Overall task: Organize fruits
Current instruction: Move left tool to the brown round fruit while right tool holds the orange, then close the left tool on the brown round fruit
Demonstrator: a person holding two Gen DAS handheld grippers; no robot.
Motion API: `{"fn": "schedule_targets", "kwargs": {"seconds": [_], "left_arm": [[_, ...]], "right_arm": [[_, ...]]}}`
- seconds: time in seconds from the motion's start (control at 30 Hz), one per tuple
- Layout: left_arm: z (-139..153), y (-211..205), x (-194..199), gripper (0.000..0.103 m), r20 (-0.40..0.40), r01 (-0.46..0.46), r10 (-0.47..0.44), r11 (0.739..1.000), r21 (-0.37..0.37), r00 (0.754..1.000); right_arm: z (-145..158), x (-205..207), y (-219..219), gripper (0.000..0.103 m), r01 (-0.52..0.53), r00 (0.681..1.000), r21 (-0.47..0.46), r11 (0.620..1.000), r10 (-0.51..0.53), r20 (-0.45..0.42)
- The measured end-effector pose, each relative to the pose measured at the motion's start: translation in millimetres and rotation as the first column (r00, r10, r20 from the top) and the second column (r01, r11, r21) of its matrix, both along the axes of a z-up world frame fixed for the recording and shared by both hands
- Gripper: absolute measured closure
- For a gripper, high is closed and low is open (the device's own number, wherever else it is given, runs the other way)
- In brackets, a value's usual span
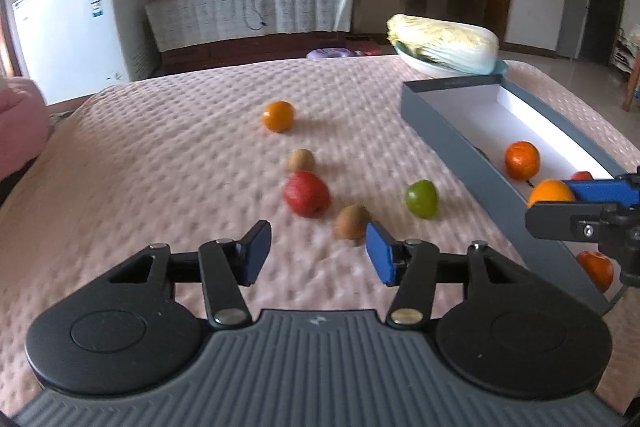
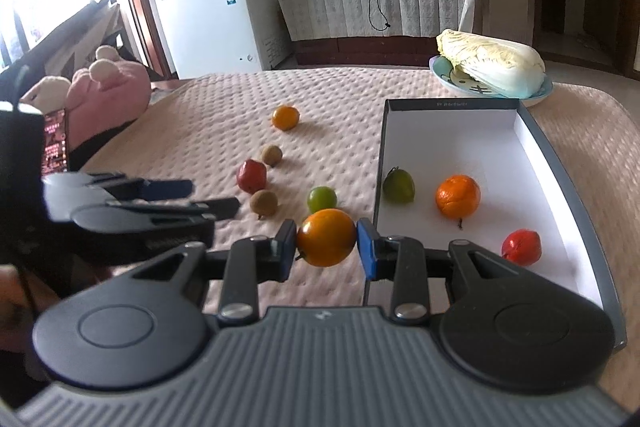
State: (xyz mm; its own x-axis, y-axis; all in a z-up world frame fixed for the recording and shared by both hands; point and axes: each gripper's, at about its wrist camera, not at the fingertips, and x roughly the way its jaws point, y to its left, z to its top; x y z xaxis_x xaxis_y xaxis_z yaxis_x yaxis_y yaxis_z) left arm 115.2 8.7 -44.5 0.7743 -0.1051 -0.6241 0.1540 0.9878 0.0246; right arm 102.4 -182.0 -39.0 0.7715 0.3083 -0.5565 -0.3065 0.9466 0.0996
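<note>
Pink quilted bed cover (image 2: 224,95) is spreading across the whole scene. Grey box (image 2: 536,135) w/ white inside is lying on its right side; behind it at the far right a cabbage (image 2: 492,67) is resting on a plate (image 2: 440,77).

R gripper (image 2: 326,247) is clamping an orange fruit (image 2: 326,242) between both blue pads, jaws partly closed, sitting just left of the box's near-left wall. L gripper (image 1: 316,251) is hovering over the cover w/ jaws about half open, nothing between them.

In the box: wrinkled orange (image 2: 458,195), red fruit (image 2: 521,247), dull green fruit (image 2: 398,187).

Loose on the cover, left of box: far orange (image 2: 285,117), red apple (image 2: 251,175), green fruit (image 2: 321,199), two brown kiwis (image 2: 272,155) (image 2: 263,203).
</note>
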Motion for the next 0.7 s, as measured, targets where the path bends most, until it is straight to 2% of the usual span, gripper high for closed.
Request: {"fn": "schedule_targets", "kwargs": {"seconds": [0.17, 0.37, 0.43, 0.53, 0.6, 0.7], "left_arm": [[-12.4, -18.1, 12.4, 0.057, -0.022, 0.028, -0.028, 0.999, 0.017, 0.999], [-22.9, -26.6, 26.8, 0.060, -0.040, 0.016, -0.016, 1.000, 0.005, 0.999], [-26.3, -28.4, 30.8, 0.065, -0.049, 0.014, -0.014, 1.000, 0.005, 0.999], [-27.7, -29.5, 34.5, 0.067, -0.046, 0.003, -0.003, 1.000, 0.001, 0.999], [-28.0, -28.5, 36.7, 0.073, -0.045, -0.010, 0.009, 1.000, -0.006, 0.999], [-27.7, -28.4, 37.6, 0.073, -0.044, -0.019, 0.018, 1.000, -0.003, 0.999]], "right_arm": [[2.4, -0.2, -4.3, 0.067, 0.003, 1.000, 0.017, 1.000, -0.004, 0.003], [2.9, 0.9, -7.8, 0.067, 0.010, 1.000, 0.028, 1.000, -0.010, -0.003], [3.3, 1.2, -8.2, 0.067, 0.012, 1.000, 0.030, 0.999, -0.012, -0.003], [3.3, 1.9, -8.3, 0.068, 0.012, 1.000, 0.034, 0.999, -0.012, -0.004], [3.0, 3.0, -7.7, 0.067, 0.012, 1.000, 0.033, 0.999, -0.011, -0.004], [2.4, 4.1, -8.0, 0.067, 0.015, 1.000, 0.030, 0.999, -0.015, -0.009]]}}
